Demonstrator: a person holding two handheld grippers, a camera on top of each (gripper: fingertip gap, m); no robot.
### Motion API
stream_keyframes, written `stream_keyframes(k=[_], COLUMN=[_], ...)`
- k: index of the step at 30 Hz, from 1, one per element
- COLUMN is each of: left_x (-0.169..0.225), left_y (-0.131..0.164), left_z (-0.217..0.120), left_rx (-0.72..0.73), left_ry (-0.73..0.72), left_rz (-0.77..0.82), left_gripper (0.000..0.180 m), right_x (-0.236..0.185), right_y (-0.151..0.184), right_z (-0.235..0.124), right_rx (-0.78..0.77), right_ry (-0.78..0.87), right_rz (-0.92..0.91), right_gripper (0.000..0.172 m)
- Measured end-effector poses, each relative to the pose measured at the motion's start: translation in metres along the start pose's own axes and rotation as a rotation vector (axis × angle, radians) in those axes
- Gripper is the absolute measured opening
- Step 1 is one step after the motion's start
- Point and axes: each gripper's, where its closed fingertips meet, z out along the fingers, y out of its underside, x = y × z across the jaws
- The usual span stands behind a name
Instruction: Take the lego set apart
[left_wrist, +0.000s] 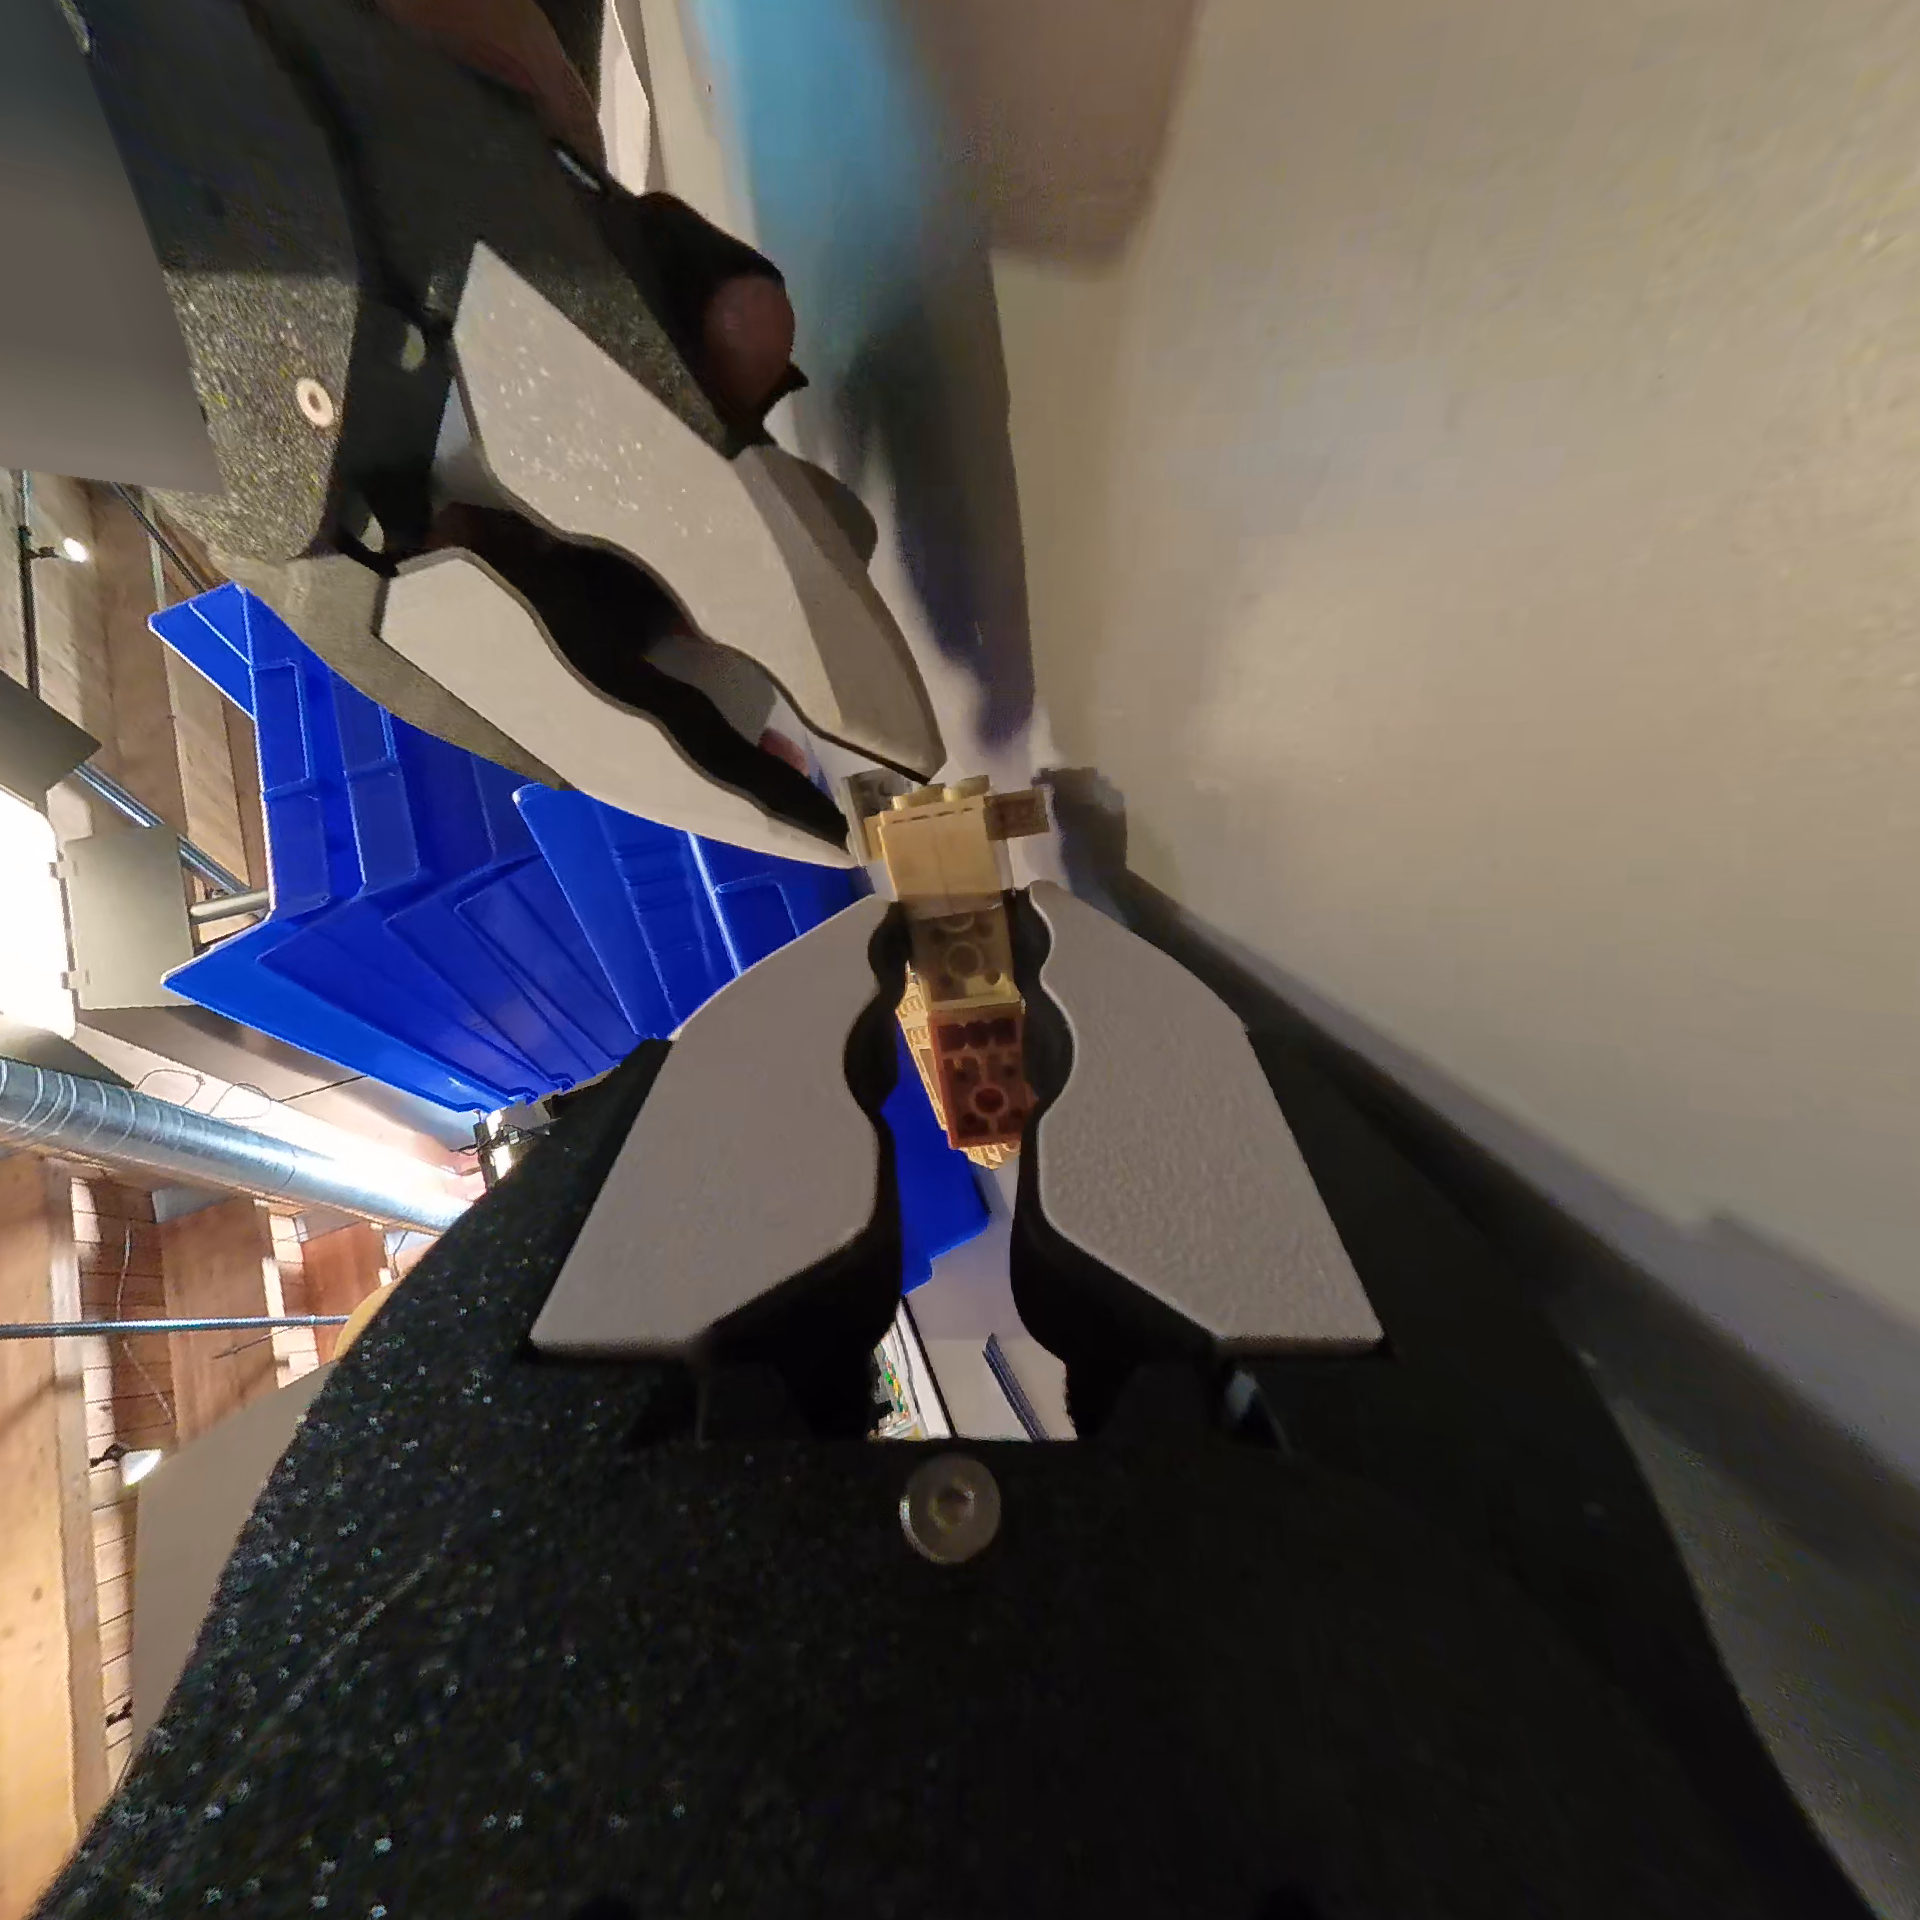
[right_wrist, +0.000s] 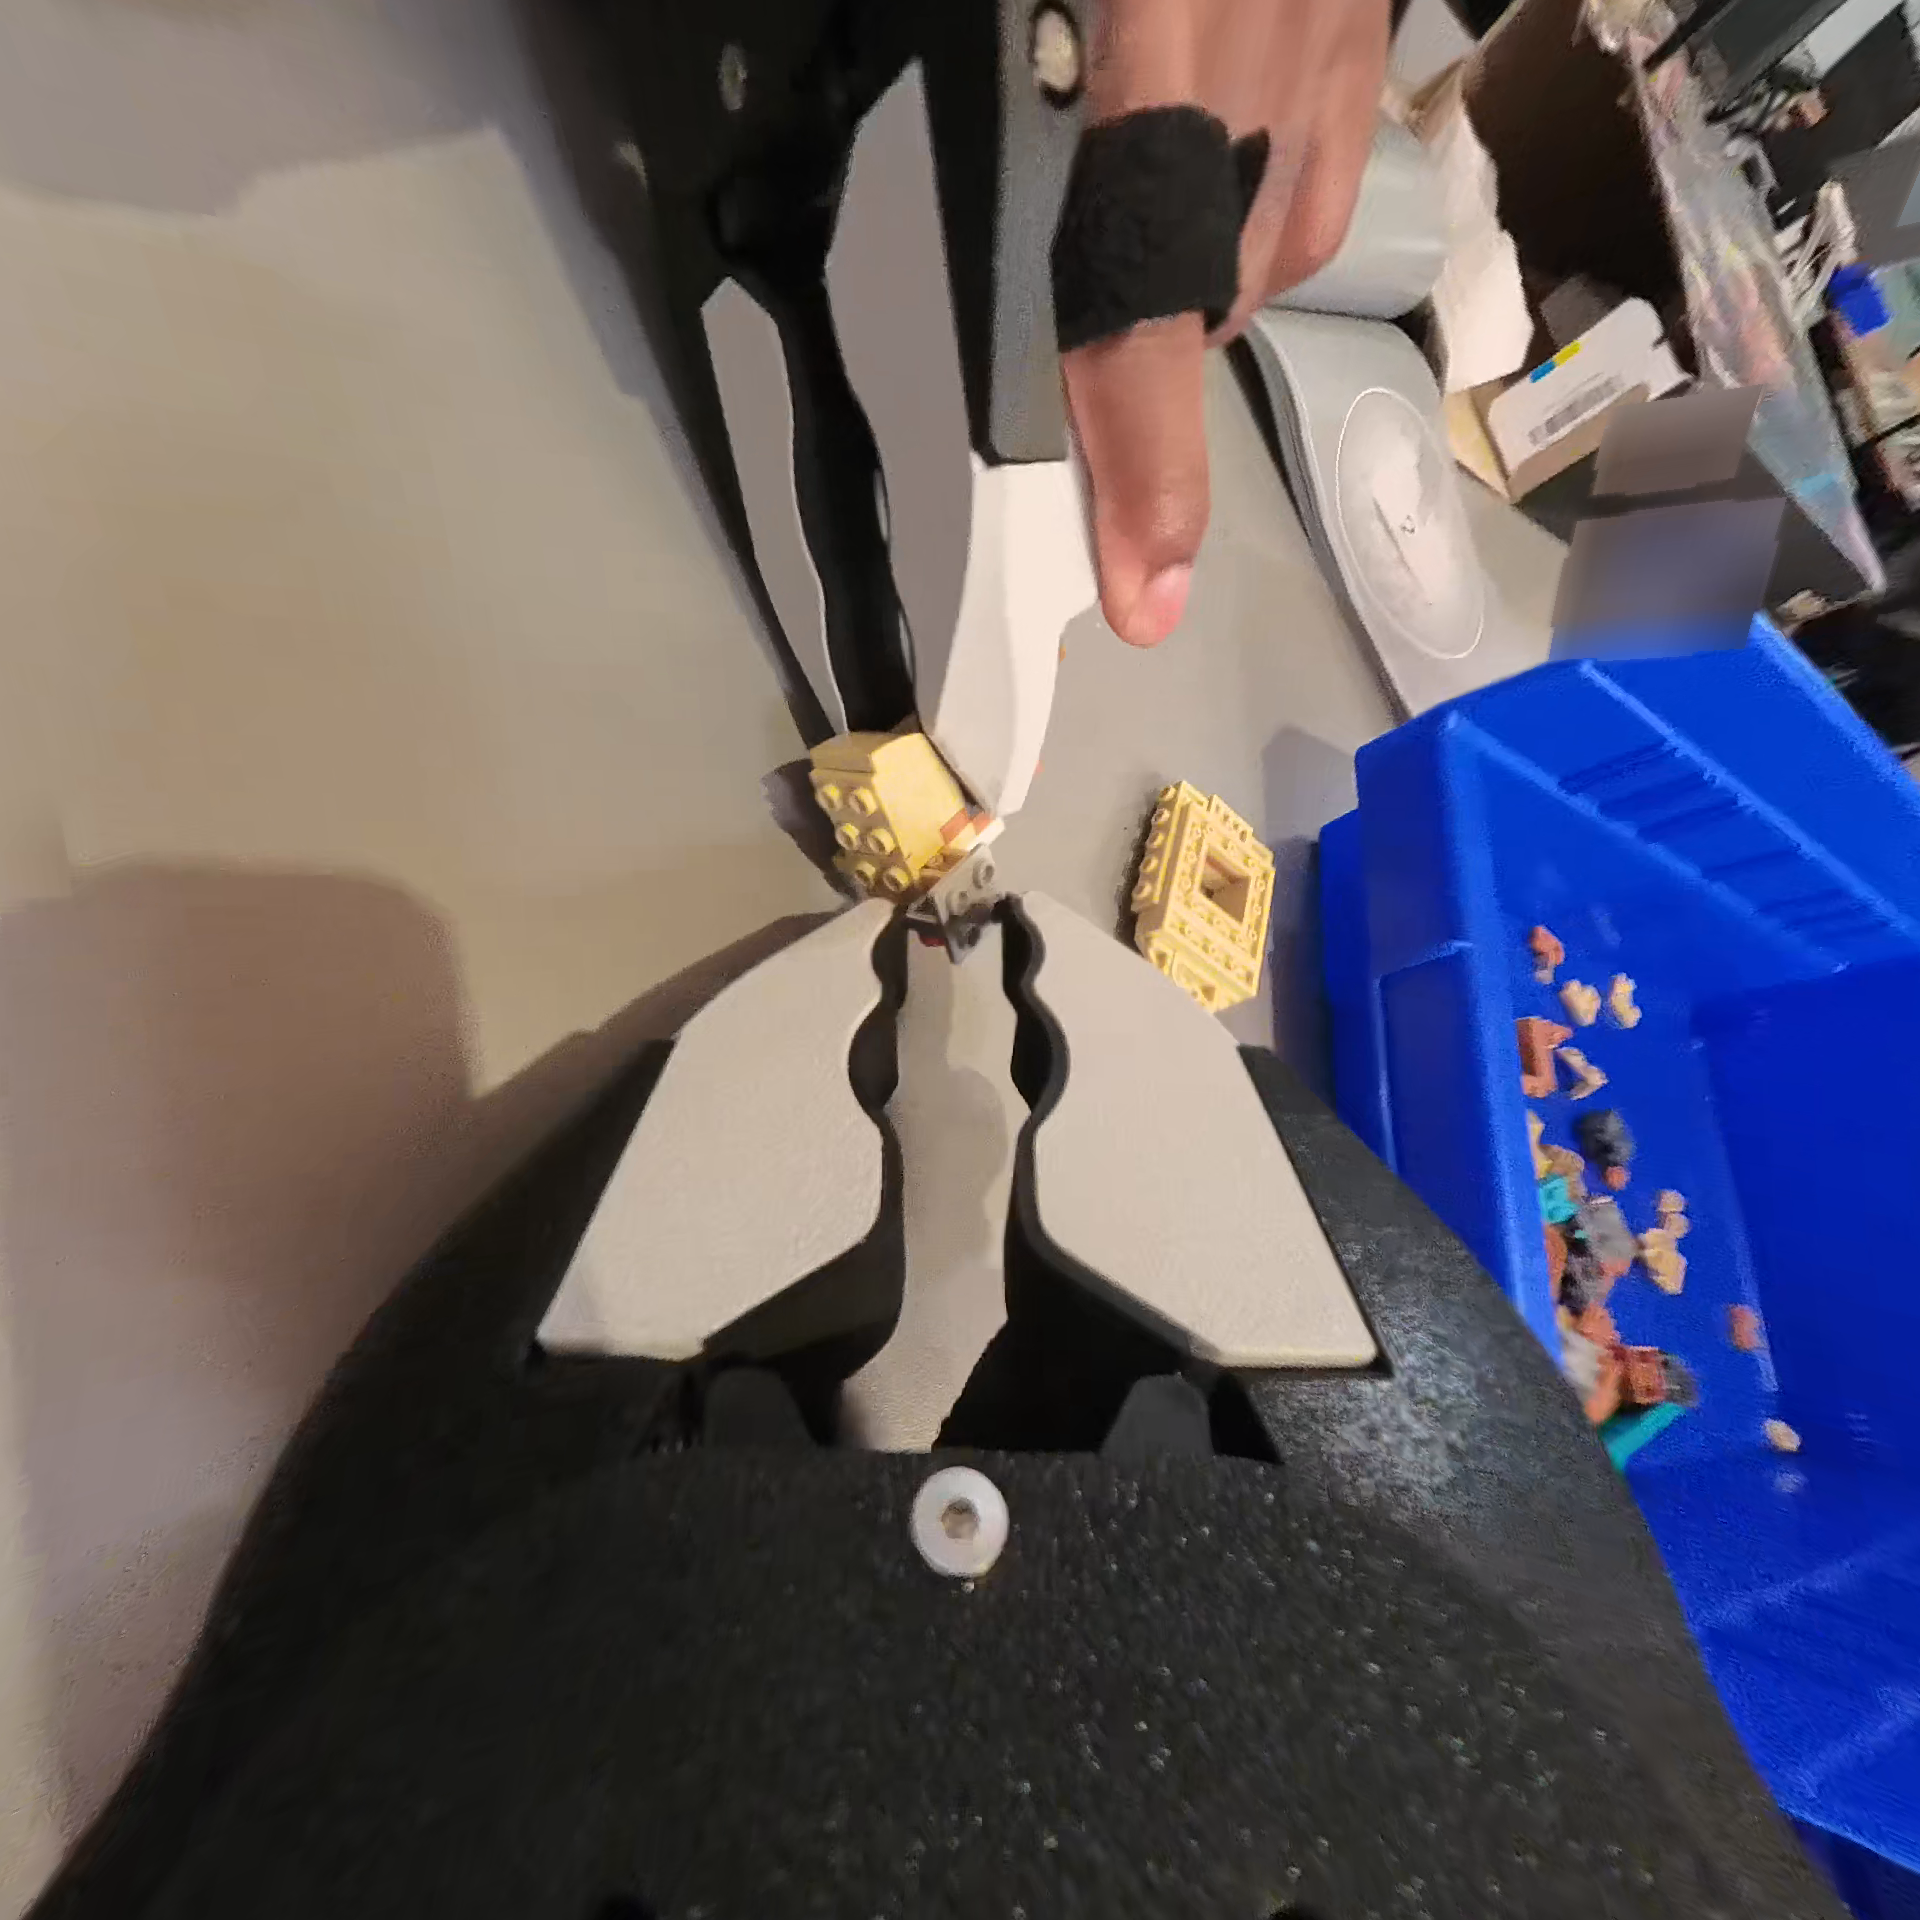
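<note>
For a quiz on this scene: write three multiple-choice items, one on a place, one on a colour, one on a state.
1. Where does the tan square frame lie?
A. On the table beside the bin
B. Inside the bin
C. In the right gripper

2. What colour is the bin?
A. Red
B. Blue
C. Green

3. How does the left gripper stand?
A. Wide open on nothing
B. Out of view
C. Closed on the tan brick block

Key:
1 A: the frame lies flat on the grey table, left of the bin wall.
2 B: the walls are bright blue in both views.
3 C: the left wrist view shows both fingers against the block's sides.
</note>
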Motion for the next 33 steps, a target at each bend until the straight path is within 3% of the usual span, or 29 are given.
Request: stream_keyframes(k=[7, 11, 17, 23, 26, 30, 33], left_x=[0.000, 0.000, 0.000, 0.002, 0.003, 0.004, 0.004], left_y=[-0.001, -0.003, -0.002, -0.004, -0.008, -0.013, -0.016], left_z=[0.001, 0.002, 0.002, 0.001, -0.001, -0.003, -0.004], left_rx=[0.001, -0.001, -0.005, 0.032, 0.098, 0.128, 0.145], left_ry=[-0.002, -0.002, 0.004, 0.023, 0.042, 0.043, 0.041], left_rz=[-0.007, -0.004, -0.006, -0.056, -0.122, -0.088, -0.076], left_gripper=[0.020, 0.019, 0.019, 0.019, 0.019, 0.019, 0.019], right_x=[0.002, 0.008, 0.008, 0.008, 0.005, -0.006, -0.012], right_y=[0.002, 0.008, 0.008, 0.008, 0.006, -0.001, -0.002], right_z=[-0.001, 0.003, 0.003, 0.003, 0.001, -0.002, 0.001], right_rx=[0.053, -0.002, 0.012, -0.048, -0.015, 0.048, 0.036], right_ry=[-0.078, -0.008, -0.021, 0.109, 0.062, -0.040, -0.086], right_rz=[0.174, 0.092, 0.128, -0.199, -0.142, -0.076, -0.065], right_gripper=[0.016, 0.013, 0.013, 0.023, 0.029, 0.030, 0.021])
